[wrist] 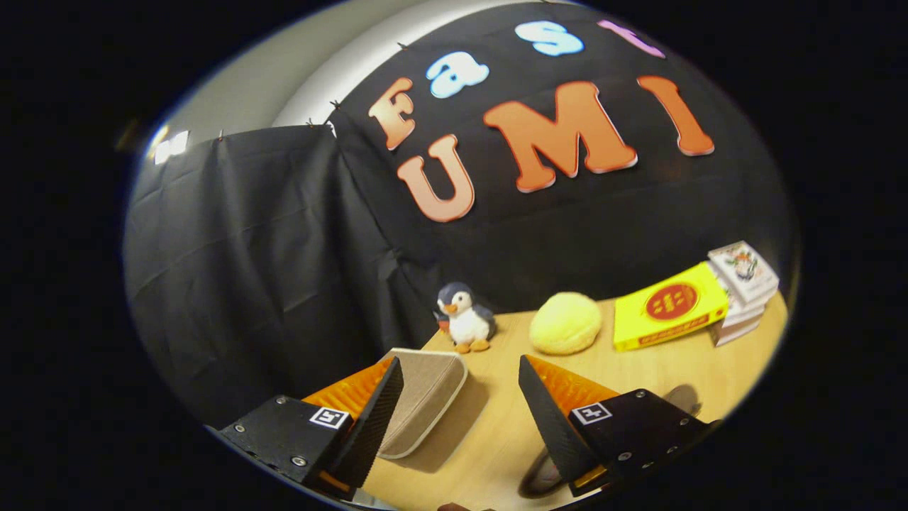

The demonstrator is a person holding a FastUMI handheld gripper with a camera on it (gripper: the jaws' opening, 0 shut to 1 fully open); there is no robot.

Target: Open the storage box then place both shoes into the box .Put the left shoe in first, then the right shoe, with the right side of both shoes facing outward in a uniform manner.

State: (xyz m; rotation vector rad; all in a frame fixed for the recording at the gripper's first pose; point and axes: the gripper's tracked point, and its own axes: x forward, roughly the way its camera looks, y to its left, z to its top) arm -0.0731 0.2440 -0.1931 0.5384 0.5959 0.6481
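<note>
Black cloth walls stand behind a wooden worktop (496,426). On it the claw (461,397) is released, fingers wide apart, holding nothing. Beige storage box (425,404) lies just beside one finger. Beyond them stand a penguin toy (464,319), a yellow plush ball (565,323) and a yellow carton (667,306).

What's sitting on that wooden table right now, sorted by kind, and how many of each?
Soft toys: 2, penguin and yellow plush ball
Boxes: 2, yellow box and beige storage box
Book stacks: 1
Total: 5
The gripper is open, holding nothing.
</note>
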